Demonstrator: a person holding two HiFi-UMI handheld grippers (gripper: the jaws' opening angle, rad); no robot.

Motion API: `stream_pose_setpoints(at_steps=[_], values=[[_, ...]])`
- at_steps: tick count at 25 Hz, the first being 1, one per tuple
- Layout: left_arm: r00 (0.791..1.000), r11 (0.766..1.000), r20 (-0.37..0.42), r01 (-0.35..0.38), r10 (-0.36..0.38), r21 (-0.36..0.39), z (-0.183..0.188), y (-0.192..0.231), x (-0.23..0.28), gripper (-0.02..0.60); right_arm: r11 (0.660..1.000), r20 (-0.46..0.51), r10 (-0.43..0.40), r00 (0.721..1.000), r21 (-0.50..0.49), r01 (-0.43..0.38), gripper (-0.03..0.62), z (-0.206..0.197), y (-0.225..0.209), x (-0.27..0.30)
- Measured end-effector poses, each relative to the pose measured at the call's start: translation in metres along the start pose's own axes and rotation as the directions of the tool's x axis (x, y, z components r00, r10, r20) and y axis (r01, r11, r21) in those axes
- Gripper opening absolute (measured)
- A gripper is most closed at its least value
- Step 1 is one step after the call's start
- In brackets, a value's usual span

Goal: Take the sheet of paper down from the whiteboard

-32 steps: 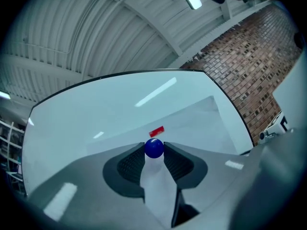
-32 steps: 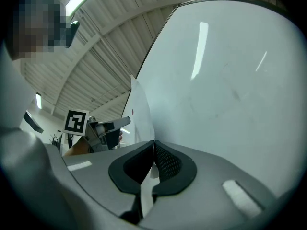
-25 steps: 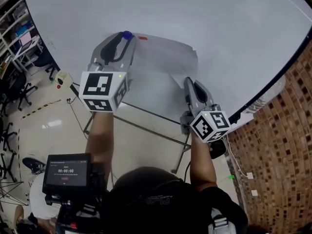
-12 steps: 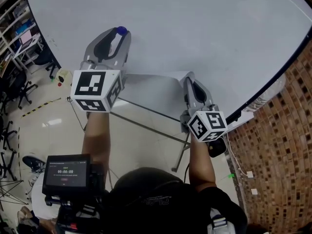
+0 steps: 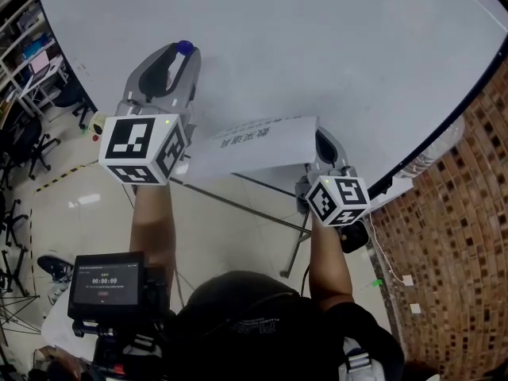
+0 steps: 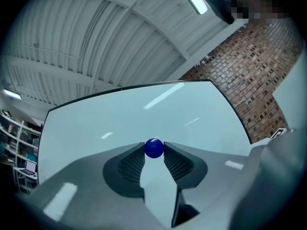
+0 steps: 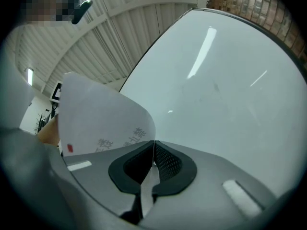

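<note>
Glossy whiteboard (image 5: 317, 46) fills the view ahead, with a rough brick wall (image 5: 460, 236) to my right. My right gripper (image 7: 153, 145) is clamped tight on 1 edge of the sheet of paper (image 5: 254, 141). The sheet is off the board and hangs between my 2 grippers, its long axis running left from the right jaws toward my left gripper (image 6: 154, 153). That one pinches a small, smooth blue ball (image 5: 185, 46), likely the magnet, at its tips. Thin and limp, the printed sheet curls.

left tool (image 6: 154, 150) — jaws clamped, arm outstretched | right tool (image 7: 153, 150) — jaws pinched together
</note>
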State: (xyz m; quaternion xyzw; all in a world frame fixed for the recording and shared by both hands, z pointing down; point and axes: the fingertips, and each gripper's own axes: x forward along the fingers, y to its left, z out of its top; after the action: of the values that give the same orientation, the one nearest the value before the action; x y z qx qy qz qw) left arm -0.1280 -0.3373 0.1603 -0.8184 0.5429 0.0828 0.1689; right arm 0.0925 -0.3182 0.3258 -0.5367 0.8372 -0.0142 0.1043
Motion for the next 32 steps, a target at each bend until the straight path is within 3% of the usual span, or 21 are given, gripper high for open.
stream_pose_setpoints(at_steps=[8, 22, 32], values=[[0.998, 1.0, -0.057, 0.03, -0.031, -0.005, -0.024, -0.014, 0.008, 0.124, 1.0, 0.0, 0.021, 1.0, -0.018, -0.021, 0.012, 0.0, 0.007, 0.007], [0.996, 0.999, -0.079, 0.046, -0.047, -0.008, -0.032, -0.022, 0.013, 0.124, 0.998, -0.017, 0.003, 1.0, -0.055, -0.003, 0.012, -0.001, 0.013, 0.007], [0.993, 0.999, -0.104, 0.048, -0.049, -0.015, -0.045, -0.024, 0.011, 0.124, 0.998, -0.069, 0.034, 0.997, -0.056, -0.038, 0.012, -0.007, 0.025, 0.014]])
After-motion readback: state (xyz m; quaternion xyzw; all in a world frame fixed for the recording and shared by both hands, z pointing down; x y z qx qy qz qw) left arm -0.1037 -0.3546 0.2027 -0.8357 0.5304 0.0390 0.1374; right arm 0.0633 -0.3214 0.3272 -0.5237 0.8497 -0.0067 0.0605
